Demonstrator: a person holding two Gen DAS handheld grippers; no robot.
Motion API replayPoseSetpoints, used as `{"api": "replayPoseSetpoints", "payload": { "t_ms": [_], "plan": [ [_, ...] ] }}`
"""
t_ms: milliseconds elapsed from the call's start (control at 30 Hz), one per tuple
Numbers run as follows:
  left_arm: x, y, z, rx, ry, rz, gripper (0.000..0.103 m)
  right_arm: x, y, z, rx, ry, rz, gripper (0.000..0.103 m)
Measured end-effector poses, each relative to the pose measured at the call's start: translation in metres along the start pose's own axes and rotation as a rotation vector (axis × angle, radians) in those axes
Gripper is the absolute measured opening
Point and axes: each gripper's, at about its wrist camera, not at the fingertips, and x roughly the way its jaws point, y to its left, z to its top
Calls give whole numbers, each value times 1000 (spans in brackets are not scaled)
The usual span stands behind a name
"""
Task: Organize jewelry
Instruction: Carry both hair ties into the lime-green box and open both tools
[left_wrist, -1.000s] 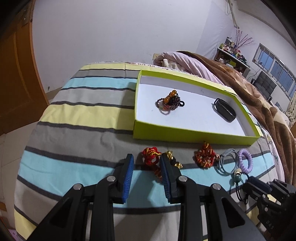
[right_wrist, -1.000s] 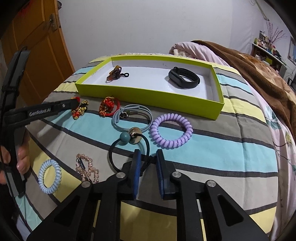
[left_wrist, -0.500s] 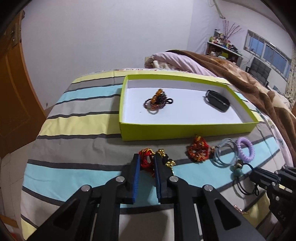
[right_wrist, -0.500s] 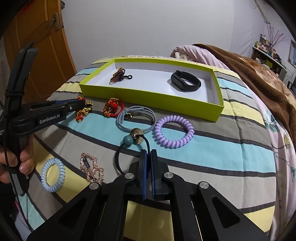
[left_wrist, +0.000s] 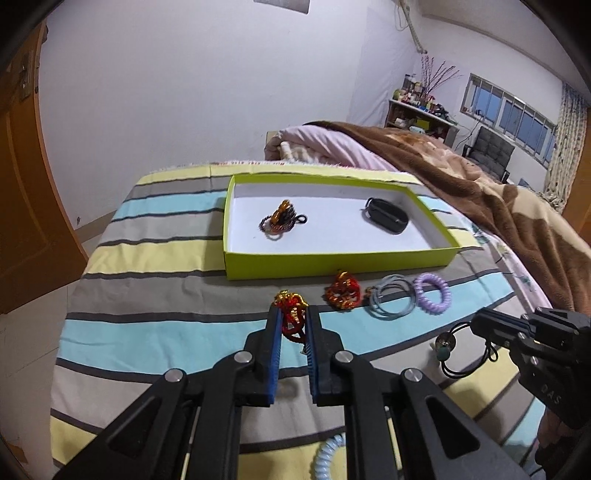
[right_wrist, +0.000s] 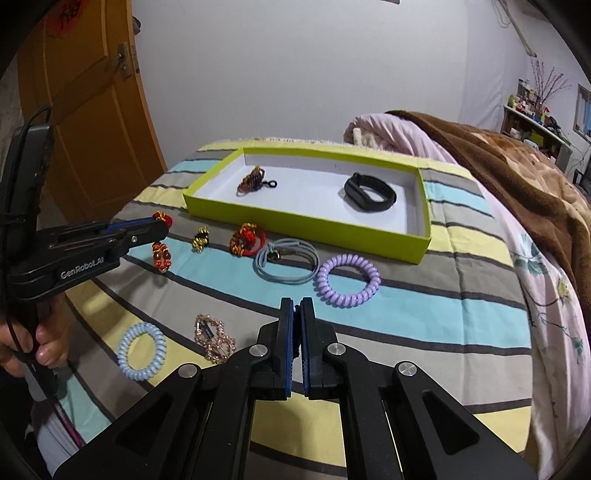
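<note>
The left gripper (left_wrist: 293, 320) pinches a limp, light red bracelet (left_wrist: 291, 314); the right gripper (right_wrist: 297, 308) clamps a thin hair tie (left_wrist: 460, 349) near the bed's (right_wrist: 461, 314) front edge.

Home bedroom. Striped bedsheet (right_wrist: 424, 314) in yellow, grey and blue across a bed; brown blanket (left_wrist: 491, 192) and pink quilt (left_wrist: 332, 144) heaped along its far right edge. Orange wooden door (right_wrist: 92, 110) on left. Cluttered shelf (left_wrist: 417, 110) with dried branches against far wall, row of windows (left_wrist: 517, 118) and dark chair (left_wrist: 491, 151) at right. Plain white walls.
</note>
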Motion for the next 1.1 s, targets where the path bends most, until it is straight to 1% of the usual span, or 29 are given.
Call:
{"api": "replayPoseSetpoints", "payload": {
  "t_ms": [267,567,700,767,933,1100],
  "plan": [
    [-20,-10,14,26,-42,-25,13,-19,2,17,-30,-48,-1,3],
    [-9,-15,45,53,-63,-42,13,-22,-15,59,-43,-110,-17,3],
    [6,-14,60,58,-59,-45,13,-12,-25,75,-38,-119,-24,3],
    [18,-10,67,46,-45,-52,13,-3,-32,83,-32,-117,-25,3],
    [50,-2,74,31,-3,-48,13,27,-47,92,-18,-84,-35,3],
    [76,5,74,10,43,-53,13,57,-60,92,-3,-39,-45,3]
  ]
}}
